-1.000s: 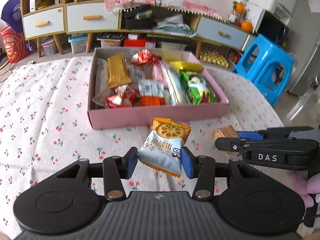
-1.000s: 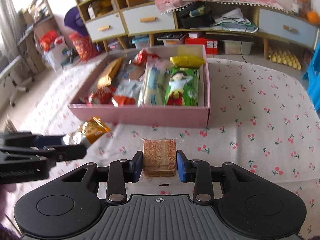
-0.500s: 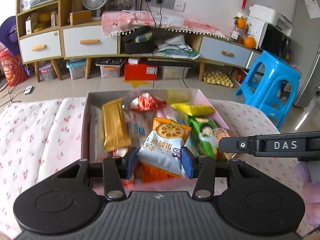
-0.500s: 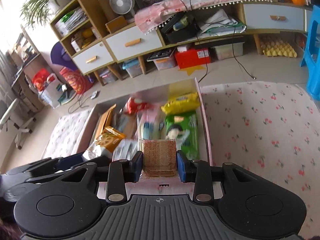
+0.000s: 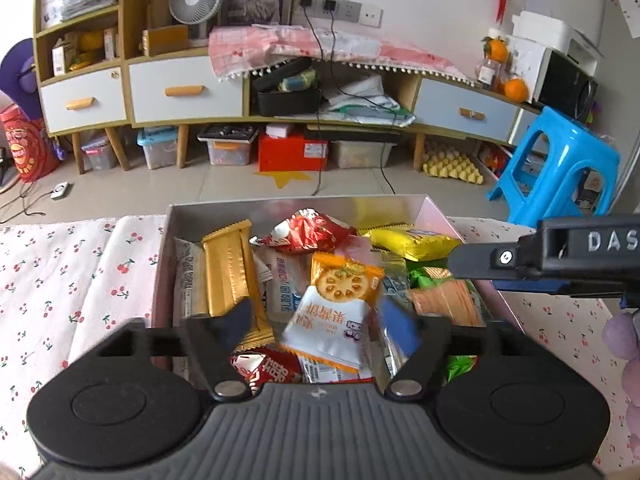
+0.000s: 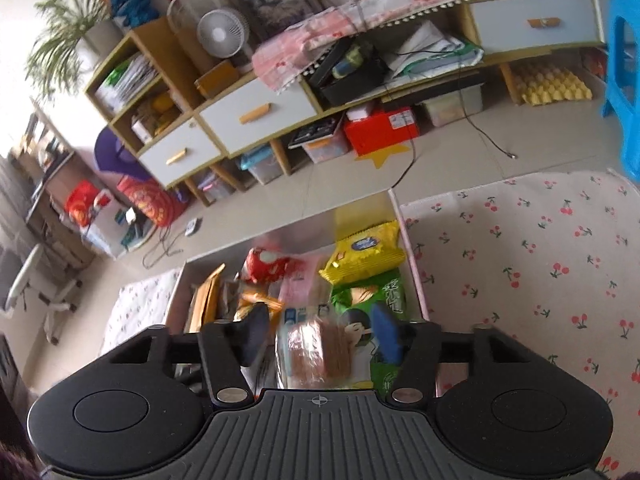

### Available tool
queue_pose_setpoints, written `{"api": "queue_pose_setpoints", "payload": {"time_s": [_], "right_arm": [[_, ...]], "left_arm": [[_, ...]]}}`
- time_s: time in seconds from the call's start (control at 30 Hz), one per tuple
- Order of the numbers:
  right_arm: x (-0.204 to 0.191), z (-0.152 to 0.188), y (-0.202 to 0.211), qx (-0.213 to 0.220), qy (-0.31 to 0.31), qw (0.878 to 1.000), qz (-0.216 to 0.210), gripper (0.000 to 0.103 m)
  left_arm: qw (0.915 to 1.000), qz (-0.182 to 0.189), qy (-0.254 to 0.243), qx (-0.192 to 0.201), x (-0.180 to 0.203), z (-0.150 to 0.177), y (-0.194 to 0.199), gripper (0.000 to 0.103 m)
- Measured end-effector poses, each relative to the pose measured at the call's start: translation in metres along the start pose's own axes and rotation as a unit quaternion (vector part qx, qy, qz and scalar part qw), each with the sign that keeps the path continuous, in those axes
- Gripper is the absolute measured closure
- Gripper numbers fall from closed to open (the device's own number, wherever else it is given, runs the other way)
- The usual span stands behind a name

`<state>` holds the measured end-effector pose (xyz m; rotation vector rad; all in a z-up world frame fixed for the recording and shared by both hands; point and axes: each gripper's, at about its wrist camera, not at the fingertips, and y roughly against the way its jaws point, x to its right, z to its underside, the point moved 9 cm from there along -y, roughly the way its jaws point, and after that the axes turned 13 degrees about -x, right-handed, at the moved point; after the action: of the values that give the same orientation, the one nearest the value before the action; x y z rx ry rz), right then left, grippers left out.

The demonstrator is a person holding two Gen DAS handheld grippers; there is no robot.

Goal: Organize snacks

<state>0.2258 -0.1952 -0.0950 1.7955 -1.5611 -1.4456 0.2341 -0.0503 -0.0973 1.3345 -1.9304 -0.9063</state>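
Note:
The pink box (image 5: 162, 264) holds several snack packs. My left gripper (image 5: 320, 324) hovers over its near half, and its jaws are opening. A white and orange cracker pack (image 5: 336, 312) lies between them, clear of both pads. My right gripper (image 6: 320, 336) is over the box's right side (image 6: 412, 264), and its jaws are also opening. A blurred brown wafer pack (image 6: 316, 356) sits between them with gaps on both sides. In the left wrist view the right gripper (image 5: 476, 270) reaches in from the right above the wafer pack (image 5: 444, 300).
Inside the box lie a gold bar (image 5: 228, 276), a red pack (image 5: 312, 232), a yellow pack (image 6: 368, 252) and a green pack (image 6: 372, 296). Cherry-print cloth (image 6: 540, 260) covers the table on both sides. Beyond the far edge are floor, a blue stool (image 5: 556, 168) and cabinets.
Both grippers have moved from above the tablecloth to above the box. Each pair of jaws has spread, and the cracker pack and wafer pack are no longer pinched.

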Motion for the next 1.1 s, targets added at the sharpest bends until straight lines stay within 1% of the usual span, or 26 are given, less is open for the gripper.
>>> {"api": "queue_pose_setpoints", "payload": {"time_s": [0.1, 0.17, 0.3, 0.37, 0.47, 0.6, 0.67, 0.8, 0.93, 1.0, 1.1], "right_arm": [[0.002, 0.002, 0.002, -0.004, -0.005, 1.0, 0.0, 0.043], [0.004, 0.004, 0.006, -0.006, -0.004, 1.0, 0.004, 0.043], [0.007, 0.008, 0.017, -0.001, -0.002, 1.0, 0.014, 0.038], [0.01, 0.01, 0.024, 0.001, -0.003, 1.0, 0.019, 0.035], [0.017, 0.015, 0.035, 0.005, -0.005, 1.0, 0.029, 0.034], [0.025, 0.027, 0.047, 0.005, -0.003, 0.999, 0.045, 0.027], [0.027, 0.035, 0.051, 0.002, 0.0, 0.999, 0.053, 0.023], [0.028, 0.057, 0.059, -0.014, 0.004, 0.997, 0.07, 0.019], [0.019, 0.086, 0.066, -0.038, 0.035, 0.993, 0.105, 0.019], [0.012, 0.099, 0.072, -0.042, 0.053, 0.991, 0.116, 0.013], [0.002, 0.112, 0.082, -0.042, 0.073, 0.988, 0.13, 0.011]], "left_arm": [[1.0, -0.003, -0.004, -0.003, 0.002, 0.002, 0.002, 0.025], [0.9999, -0.01, -0.006, -0.006, 0.003, 0.005, 0.004, 0.021], [0.9997, -0.021, -0.013, -0.01, 0.004, 0.008, 0.011, 0.018], [0.9995, -0.024, -0.013, -0.014, 0.004, 0.013, 0.017, 0.015], [0.9993, -0.03, -0.009, -0.019, 0.004, 0.018, 0.023, 0.012], [0.999, -0.036, -0.005, -0.026, 0.005, 0.027, 0.033, 0.008], [0.9988, -0.04, 0.001, -0.029, 0.006, 0.033, 0.038, 0.004], [0.9978, -0.048, 0.021, -0.04, 0.005, 0.05, 0.049, 0.002], [0.995, -0.07, 0.035, -0.063, 0.004, 0.068, 0.063, 0.001], [0.9938, -0.083, 0.034, -0.066, 0.004, 0.075, 0.071, 0.001], [0.992, -0.099, 0.035, -0.07, 0.006, 0.088, 0.084, 0.0]]}}
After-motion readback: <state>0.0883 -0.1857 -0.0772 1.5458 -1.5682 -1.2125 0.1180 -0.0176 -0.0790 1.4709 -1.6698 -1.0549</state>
